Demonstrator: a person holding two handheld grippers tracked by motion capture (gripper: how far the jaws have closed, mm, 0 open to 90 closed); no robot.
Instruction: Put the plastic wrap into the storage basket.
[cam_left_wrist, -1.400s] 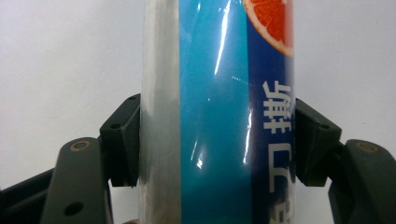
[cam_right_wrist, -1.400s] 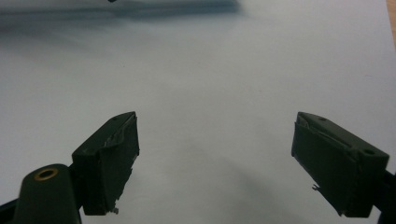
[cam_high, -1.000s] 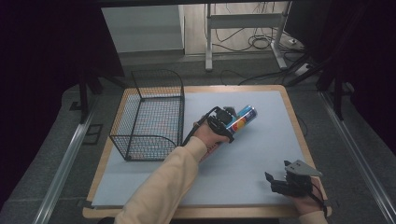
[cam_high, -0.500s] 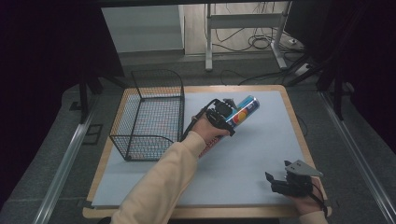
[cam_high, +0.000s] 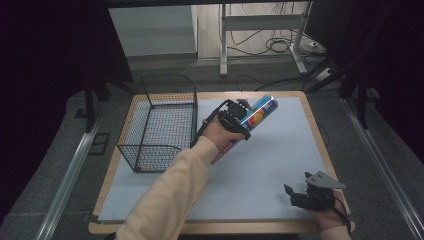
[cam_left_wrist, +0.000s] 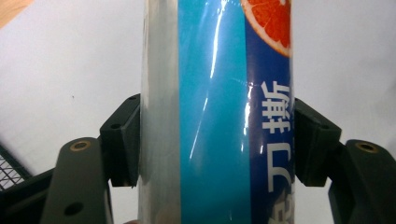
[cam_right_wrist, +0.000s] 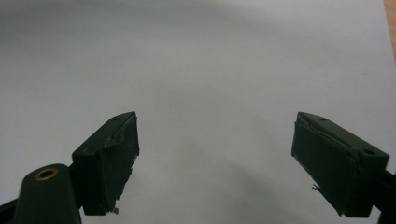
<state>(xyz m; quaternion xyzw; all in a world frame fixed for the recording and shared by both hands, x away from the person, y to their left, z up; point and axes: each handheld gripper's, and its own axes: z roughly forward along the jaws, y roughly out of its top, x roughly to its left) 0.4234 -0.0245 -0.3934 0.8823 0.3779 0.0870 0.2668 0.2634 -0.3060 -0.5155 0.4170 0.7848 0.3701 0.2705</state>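
A long cylindrical can (cam_high: 260, 111), blue with an orange-slice picture and white lettering, is held tilted over the mat right of the wire basket (cam_high: 160, 120). My left gripper (cam_high: 244, 119) is shut across its body. In the left gripper view the can (cam_left_wrist: 215, 93) stands between the two pads (cam_left_wrist: 122, 140), which press on both its sides. A red stretch of the can shows under the wrist. My right gripper (cam_high: 292, 196) rests near the table's front right corner. It stands open over the bare mat (cam_right_wrist: 210, 56) with nothing between its pads (cam_right_wrist: 112, 158).
The pale blue mat (cam_high: 280, 150) covers most of the wooden table (cam_high: 320, 135). The black wire basket stands at the left with nothing seen inside it. Beyond the far edge are a metal stand and cables on the floor (cam_high: 270, 45).
The left gripper has carried the can a little toward the far edge, its top end rising. The right gripper has not moved.
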